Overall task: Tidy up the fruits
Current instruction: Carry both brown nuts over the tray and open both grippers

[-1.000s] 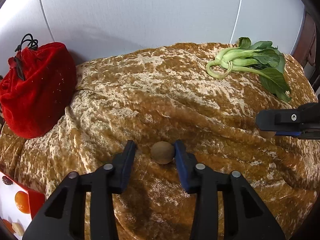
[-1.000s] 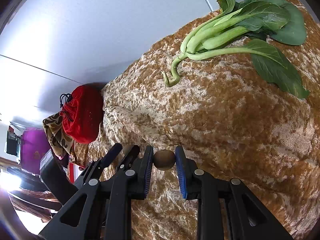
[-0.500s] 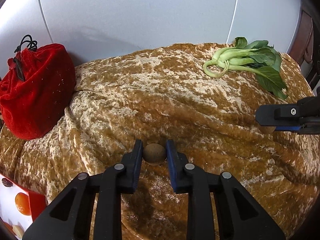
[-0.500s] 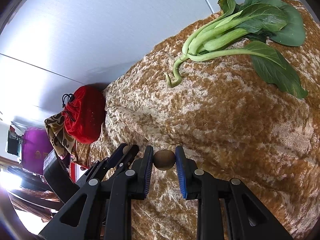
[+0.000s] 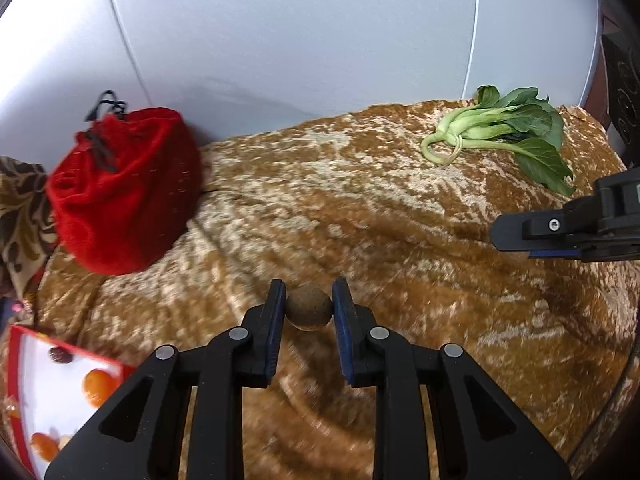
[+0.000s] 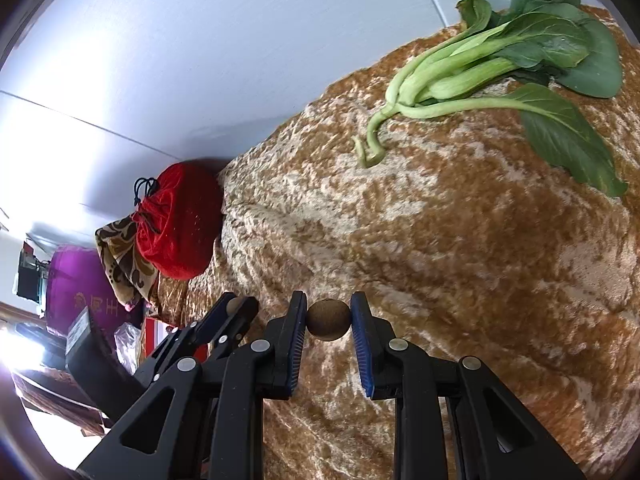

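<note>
My left gripper point(image 5: 309, 307) is shut on a small round brown fruit point(image 5: 309, 309) and holds it just above the golden-brown velvet cloth point(image 5: 360, 208). My right gripper point(image 6: 328, 319) is shut on a second small round brown fruit point(image 6: 328, 320) above the cloth point(image 6: 460, 240). The right gripper shows side-on at the right edge of the left wrist view point(image 5: 560, 228). The left gripper shows at the lower left of the right wrist view point(image 6: 236, 310), with its fruit between the tips.
A red velvet drawstring bag point(image 5: 124, 192) sits at the cloth's back left against the white wall. A bunch of bok choy point(image 5: 504, 128) lies at the back right. A red-rimmed white box point(image 5: 56, 392) with orange fruits is at the lower left.
My left gripper has closed on the brown fruit that lay on the cloth and lifted it slightly. My right gripper has kept its fruit and barely moved.
</note>
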Tool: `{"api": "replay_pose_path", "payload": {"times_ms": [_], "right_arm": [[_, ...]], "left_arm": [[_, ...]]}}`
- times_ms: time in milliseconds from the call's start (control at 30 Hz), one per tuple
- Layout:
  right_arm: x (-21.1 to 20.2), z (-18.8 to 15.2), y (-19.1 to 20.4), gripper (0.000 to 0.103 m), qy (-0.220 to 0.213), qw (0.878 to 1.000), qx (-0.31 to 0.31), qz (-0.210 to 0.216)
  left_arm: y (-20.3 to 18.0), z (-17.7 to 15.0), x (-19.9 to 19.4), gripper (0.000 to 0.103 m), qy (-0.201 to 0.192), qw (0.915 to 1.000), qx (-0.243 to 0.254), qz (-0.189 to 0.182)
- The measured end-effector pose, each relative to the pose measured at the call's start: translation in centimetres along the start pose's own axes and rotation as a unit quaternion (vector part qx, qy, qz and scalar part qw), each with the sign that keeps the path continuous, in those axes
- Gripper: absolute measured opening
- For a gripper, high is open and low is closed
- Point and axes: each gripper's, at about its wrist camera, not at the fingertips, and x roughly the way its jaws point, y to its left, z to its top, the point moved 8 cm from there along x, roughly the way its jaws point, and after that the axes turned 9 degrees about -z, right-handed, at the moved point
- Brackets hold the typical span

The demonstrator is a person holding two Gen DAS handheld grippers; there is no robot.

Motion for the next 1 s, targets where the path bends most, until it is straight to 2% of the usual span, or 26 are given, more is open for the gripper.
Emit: {"api": "replay_pose_path", "payload": {"times_ms": [533,767,1000], "right_arm": [[1.5,-4.1,5.6,0.023,0.019,0.997,-0.076,0.015],[1.4,-7.1,9.5,0.023,0.019,0.990,-0.137,0.036],[0.2,-9.3,12.7,0.023,0.002,0.982,-0.177,0.060]], "left_arm": [[6.5,-4.0,-7.2,0.021,-0.023,0.9951,-0.066,0.070],[8.5,-6.5,-11.0,0.022,-0.046,0.9872,-0.109,0.107],[10.1,-7.7,-15.2,0.022,-0.084,0.9782,-0.125,0.143]]}}
